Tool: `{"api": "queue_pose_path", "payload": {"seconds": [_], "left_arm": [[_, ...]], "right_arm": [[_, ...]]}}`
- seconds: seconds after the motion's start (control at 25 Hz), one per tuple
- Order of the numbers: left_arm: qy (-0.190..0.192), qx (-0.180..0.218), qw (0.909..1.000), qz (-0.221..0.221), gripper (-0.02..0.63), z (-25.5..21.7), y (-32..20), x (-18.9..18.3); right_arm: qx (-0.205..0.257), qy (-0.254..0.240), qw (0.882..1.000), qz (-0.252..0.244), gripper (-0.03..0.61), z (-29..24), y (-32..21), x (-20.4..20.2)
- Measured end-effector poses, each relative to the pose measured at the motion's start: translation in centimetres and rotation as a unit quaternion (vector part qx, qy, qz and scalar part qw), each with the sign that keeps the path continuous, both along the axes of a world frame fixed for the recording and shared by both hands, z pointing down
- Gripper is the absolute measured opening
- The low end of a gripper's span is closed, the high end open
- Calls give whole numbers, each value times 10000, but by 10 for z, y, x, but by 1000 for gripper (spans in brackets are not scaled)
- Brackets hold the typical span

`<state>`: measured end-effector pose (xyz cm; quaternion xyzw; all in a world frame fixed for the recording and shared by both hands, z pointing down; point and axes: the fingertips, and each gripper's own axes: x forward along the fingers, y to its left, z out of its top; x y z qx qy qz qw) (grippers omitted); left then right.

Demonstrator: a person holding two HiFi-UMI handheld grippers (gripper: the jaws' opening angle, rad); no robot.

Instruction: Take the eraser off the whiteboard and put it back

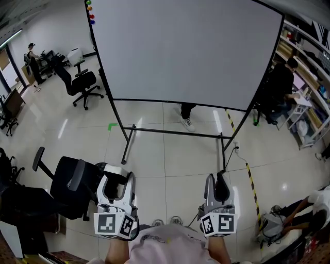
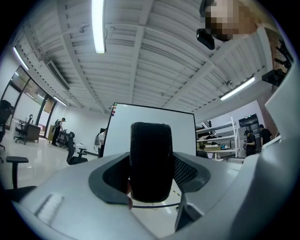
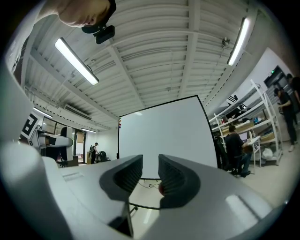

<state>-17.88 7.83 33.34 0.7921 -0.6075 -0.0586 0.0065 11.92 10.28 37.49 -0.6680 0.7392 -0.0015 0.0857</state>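
We see the left gripper (image 2: 152,177) with its jaws partly apart and clamped on the dark eraser (image 2: 151,157), which stands on end between them with its long axis upright, while the right gripper (image 3: 150,176) has narrowly parted jaws holding nothing, both facing the whiteboard (image 1: 185,51).

Off the board: the eraser (image 1: 115,170), a small block that shows white from above and dark, ribbed felt from behind, sits clamped between the jaws of the left gripper (image 1: 115,179), well apart from the whiteboard (image 1: 185,51). The whiteboard, a large white panel in a thin black frame, stands facing it on a black tubular stand, its surface bare except for a short column of coloured magnets (image 1: 91,13) at its upper left corner.
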Motion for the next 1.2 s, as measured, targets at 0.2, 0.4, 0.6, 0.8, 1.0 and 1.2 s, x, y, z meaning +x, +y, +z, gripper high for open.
{"api": "queue_pose_path", "payload": {"seconds": [0.2,0.4,0.6,0.8,1.0,1.2], "left_arm": [[75,4,10000,3,268,1,-9,13],[160,27,9998,-78,268,1,-18,27],[218,-40,9997,-129,268,4,-28,40],[73,-215,9995,-220,268,9,-51,34],[87,-139,9998,-124,268,9,-89,16],[214,-52,9996,182,268,3,-132,10]], "right_arm": [[-3,29,10000,-15,107,2,-8,11],[-3,93,9999,-109,107,3,-21,22],[-14,64,9997,-234,107,1,-38,26],[-23,-28,9994,-340,106,3,-66,15],[-11,35,9992,-394,106,4,-106,-12],[65,167,9990,-405,103,-4,-145,-34]]}}
